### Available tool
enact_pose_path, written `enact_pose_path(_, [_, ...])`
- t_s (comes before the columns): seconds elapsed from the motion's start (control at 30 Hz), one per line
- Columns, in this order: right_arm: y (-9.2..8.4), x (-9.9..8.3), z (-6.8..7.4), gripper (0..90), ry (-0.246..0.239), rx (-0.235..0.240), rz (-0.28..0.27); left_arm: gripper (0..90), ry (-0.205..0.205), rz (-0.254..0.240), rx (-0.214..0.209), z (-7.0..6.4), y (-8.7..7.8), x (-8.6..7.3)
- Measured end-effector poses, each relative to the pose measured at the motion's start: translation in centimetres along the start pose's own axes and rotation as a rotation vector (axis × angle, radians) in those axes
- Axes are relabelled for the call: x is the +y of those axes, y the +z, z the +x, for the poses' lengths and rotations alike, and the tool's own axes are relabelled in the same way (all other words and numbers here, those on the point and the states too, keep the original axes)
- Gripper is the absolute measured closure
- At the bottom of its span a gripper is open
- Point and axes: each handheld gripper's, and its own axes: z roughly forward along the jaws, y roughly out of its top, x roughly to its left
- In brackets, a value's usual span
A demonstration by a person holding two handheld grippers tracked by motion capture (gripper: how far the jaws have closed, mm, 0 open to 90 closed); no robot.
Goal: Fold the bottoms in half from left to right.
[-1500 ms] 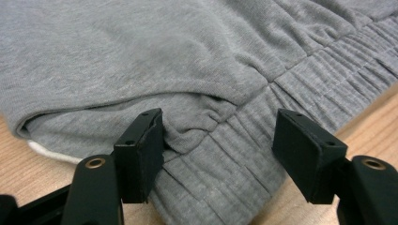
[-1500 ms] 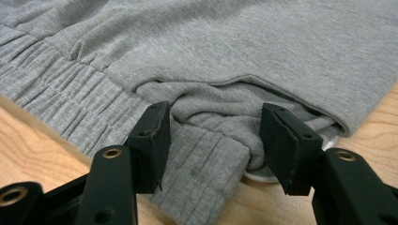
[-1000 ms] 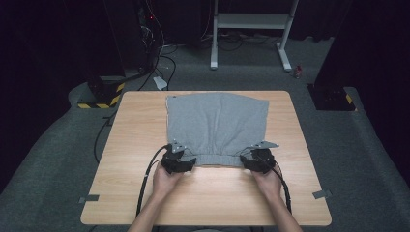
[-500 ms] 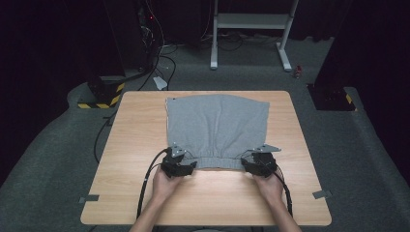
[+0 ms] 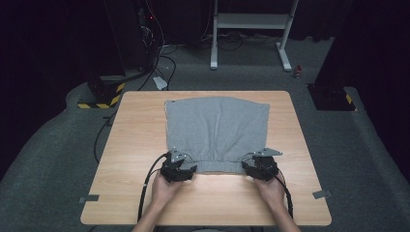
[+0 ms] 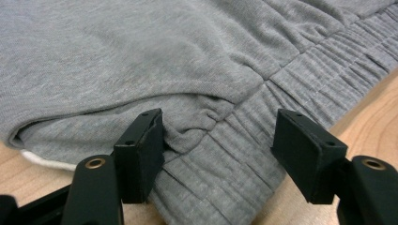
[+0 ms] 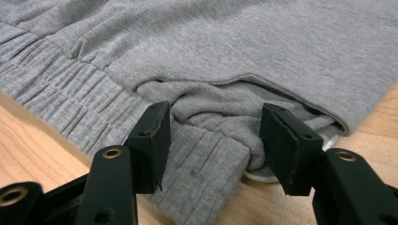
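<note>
A grey garment with an elastic ribbed waistband [image 5: 217,130] lies flat on the wooden table [image 5: 140,135], waistband toward the person. My left gripper [image 5: 180,163] is at the waistband's left corner, my right gripper [image 5: 256,163] at its right corner. In the left gripper view the jaws stand wide apart over the gathered waistband [image 6: 220,150], and the pads do not press it. In the right gripper view the right gripper [image 7: 213,140] is open too, astride the folded corner of the waistband [image 7: 206,154]. A white edge [image 7: 263,177] peeks out under the cloth there.
The table's front strip [image 5: 217,198] lies bare between the person's hands. On the floor behind stand a white metal frame [image 5: 251,29], a black-and-yellow striped block [image 5: 99,99] and cables [image 5: 159,63]. Grey tape tabs [image 5: 321,194] mark the table's front corners.
Both hands and grippers have slid slightly toward the person along the waistband edge; the garment lies as before.
</note>
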Motion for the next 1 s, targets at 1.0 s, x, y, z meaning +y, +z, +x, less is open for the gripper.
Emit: enact_pose_path(1.0, [-2.5, -2.5, 1.5, 44.0, -0.017, 0.018, -0.001, 34.0, 0.019, -0.012, -0.027, -1.9, -1.9, -1.9])
